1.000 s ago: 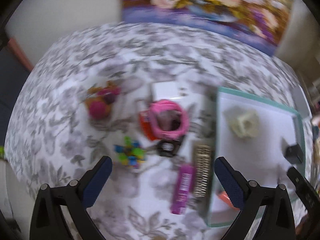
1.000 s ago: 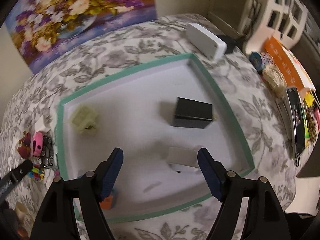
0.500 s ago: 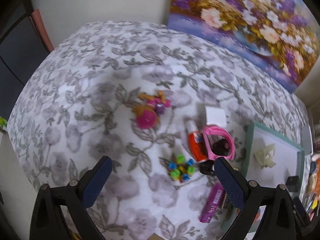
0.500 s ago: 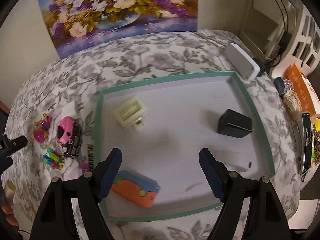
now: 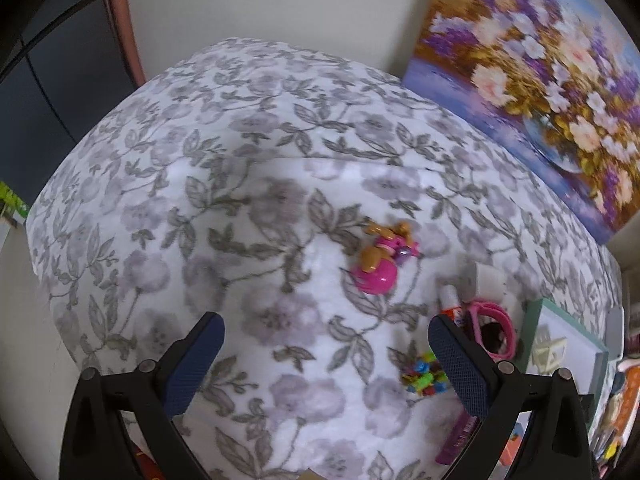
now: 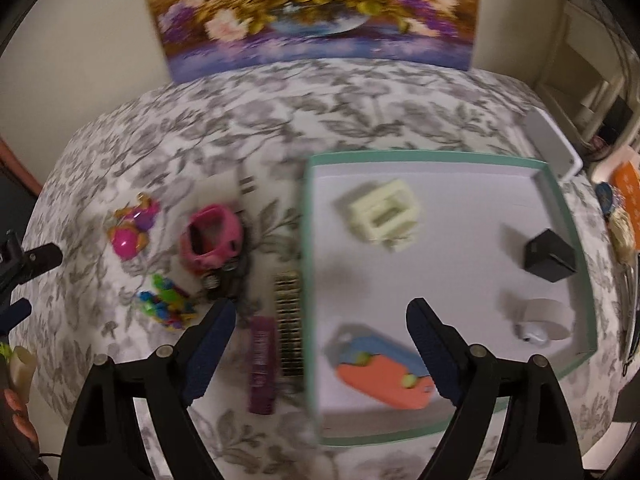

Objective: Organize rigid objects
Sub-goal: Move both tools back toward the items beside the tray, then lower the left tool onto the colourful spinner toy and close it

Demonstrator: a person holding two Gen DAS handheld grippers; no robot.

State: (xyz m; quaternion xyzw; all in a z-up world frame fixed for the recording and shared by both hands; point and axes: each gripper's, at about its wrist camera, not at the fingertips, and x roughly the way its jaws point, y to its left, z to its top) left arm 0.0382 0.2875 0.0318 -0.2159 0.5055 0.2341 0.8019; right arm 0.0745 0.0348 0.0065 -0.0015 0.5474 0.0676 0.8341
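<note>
A green-rimmed white tray (image 6: 306, 240) lies on the flowered cloth. It holds a cream block (image 6: 384, 212), a black box (image 6: 550, 256), a tape roll (image 6: 546, 320) and an orange-and-blue case (image 6: 384, 372). Left of the tray lie a pink ball toy (image 6: 130, 228), a pink watch (image 6: 210, 236), a colourful brick cluster (image 6: 164, 306), a purple bar (image 6: 262, 364) and a comb (image 6: 288, 328). My right gripper (image 6: 320, 320) hangs open above the tray's left rim. My left gripper (image 5: 324, 340) is open and empty over bare cloth, left of the pink ball toy (image 5: 376, 276) and brick cluster (image 5: 424, 374).
A flower painting (image 6: 312, 12) leans on the wall behind the table. A white box (image 6: 554, 148) sits beyond the tray's far right corner. Clutter fills the shelf (image 6: 624, 200) to the right. The table's left edge (image 5: 44, 216) drops off near a dark cabinet.
My left gripper has swung left, away from the tray, so the toys now lie at its right. My right gripper has pulled back and shifted left to the tray's left rim.
</note>
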